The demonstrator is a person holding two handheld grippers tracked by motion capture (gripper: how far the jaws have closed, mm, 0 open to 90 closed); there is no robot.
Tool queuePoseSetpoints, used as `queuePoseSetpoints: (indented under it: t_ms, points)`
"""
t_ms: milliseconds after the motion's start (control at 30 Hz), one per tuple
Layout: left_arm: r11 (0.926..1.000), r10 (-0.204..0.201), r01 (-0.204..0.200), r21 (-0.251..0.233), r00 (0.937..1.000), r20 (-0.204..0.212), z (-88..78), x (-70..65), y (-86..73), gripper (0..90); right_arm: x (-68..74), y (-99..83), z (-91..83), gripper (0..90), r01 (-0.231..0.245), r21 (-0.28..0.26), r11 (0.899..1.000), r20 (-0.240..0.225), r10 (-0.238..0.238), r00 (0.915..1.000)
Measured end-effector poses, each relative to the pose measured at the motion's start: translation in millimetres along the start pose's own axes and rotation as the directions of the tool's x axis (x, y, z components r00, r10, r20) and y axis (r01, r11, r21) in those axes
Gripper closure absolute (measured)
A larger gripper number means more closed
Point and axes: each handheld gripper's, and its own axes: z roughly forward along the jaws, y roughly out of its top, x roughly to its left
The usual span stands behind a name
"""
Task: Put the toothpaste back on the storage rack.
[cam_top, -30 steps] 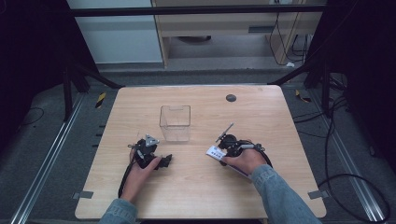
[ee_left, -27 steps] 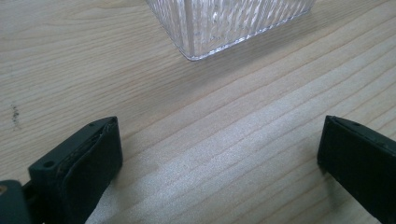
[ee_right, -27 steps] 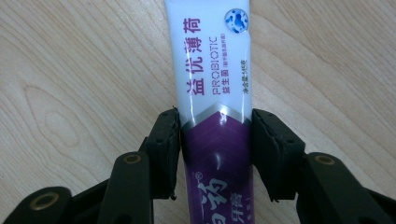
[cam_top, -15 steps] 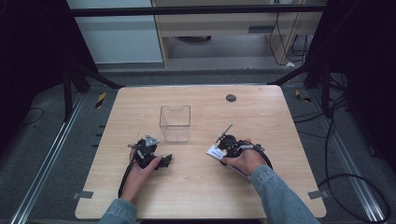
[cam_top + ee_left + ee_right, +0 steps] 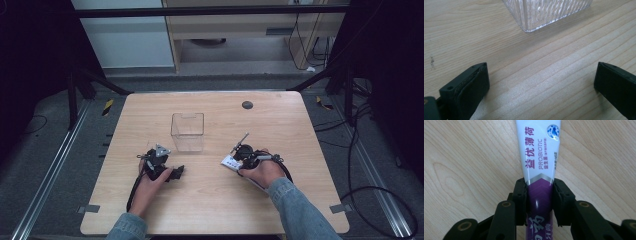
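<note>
Toothpaste tube point(image 5: 539, 167) between right gripper point(image 5: 539, 195) fingers point(image 5: 520, 195)

The high view looks forward and down on the whole table point(image 5: 215, 200) from above the person's side. Each gripper view sits low and close over the wood; the left one shares the box point(image 5: 544, 12) point(image 5: 188, 131) with the high view.

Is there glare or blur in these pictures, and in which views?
High view: surroundings of the table are dark, and small details look soft. Left gripper view: bright sheen on the wood, container ribs glinting. Right gripper view: a small highlight on the glossy toothpaste tube, its print sharp.
</note>
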Motion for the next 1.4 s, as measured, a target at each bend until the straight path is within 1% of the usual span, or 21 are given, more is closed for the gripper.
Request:
queuePoseSetpoints:
  t_ms: [100, 200, 333, 500, 567, 600, 900, 967, 1200, 1400]
  points:
    - [1.0000, 0.000, 0.000, 0.000, 1.0000, 0.000, 0.0, 0.0, 0.0, 0.0, 0.1, -0.4, -0.9, 69.7, -0.003, -0.002, 1.000, 0.001, 0.003, 1.0000]
    - [1.0000, 0.000, 0.000, 0.000, 1.0000, 0.000, 0.0, 0.0, 0.0, 0.0, -0.5, -0.3, -1.0, 70.4, 0.009, -0.003, 1.000, 0.002, -0.009, 1.0000]
    - [1.0000, 0.000, 0.000, 0.000, 1.0000, 0.000, 0.0, 0.0, 0.0, 0.0, -0.4, -0.3, -1.3, 70.8, 0.001, -0.001, 1.000, 0.000, -0.001, 1.0000]
    - [1.0000, 0.000, 0.000, 0.000, 1.0000, 0.000, 0.0, 0.0, 0.0, 0.0, -1.5, -0.1, -1.2, 71.5, 0.004, -0.001, 1.000, -0.003, -0.004, 1.0000]
    - [1.0000, 0.000, 0.000, 0.000, 1.0000, 0.000, 0.0, 0.0, 0.0, 0.0, -1.1, 0.4, -1.5, 71.9, -0.004, 0.004, 1.000, -0.004, 0.004, 1.0000]
    - [1.0000, 0.000, 0.000, 0.000, 1.0000, 0.000, 0.0, 0.0, 0.0, 0.0, -1.3, 0.5, -1.4, 72.1, 0.001, 0.004, 1.000, -0.006, -0.001, 1.0000]
    - [1.0000, 0.000, 0.000, 0.000, 1.0000, 0.000, 0.0, 0.0, 0.0, 0.0, -0.7, 1.6, -2.5, 74.1, -0.003, 0.012, 1.000, 0.000, 0.003, 1.0000]
    - [1.0000, 0.000, 0.000, 0.000, 1.0000, 0.000, 0.0, 0.0, 0.0, 0.0, 0.1, 1.8, -2.8, 74.6, -0.011, 0.015, 1.000, 0.005, 0.011, 0.9999]
    - [1.0000, 0.000, 0.000, 0.000, 1.0000, 0.000, 0.0, 0.0, 0.0, 0.0, 0.6, 0.8, -3.8, 76.1, -0.006, 0.003, 1.000, 0.011, 0.006, 0.9999]
    - [1.0000, 0.000, 0.000, 0.000, 1.0000, 0.000, 0.0, 0.0, 0.0, 0.0, 0.7, -0.3, -4.8, 76.9, -0.023, -0.004, 1.000, 0.008, 0.023, 0.9997]
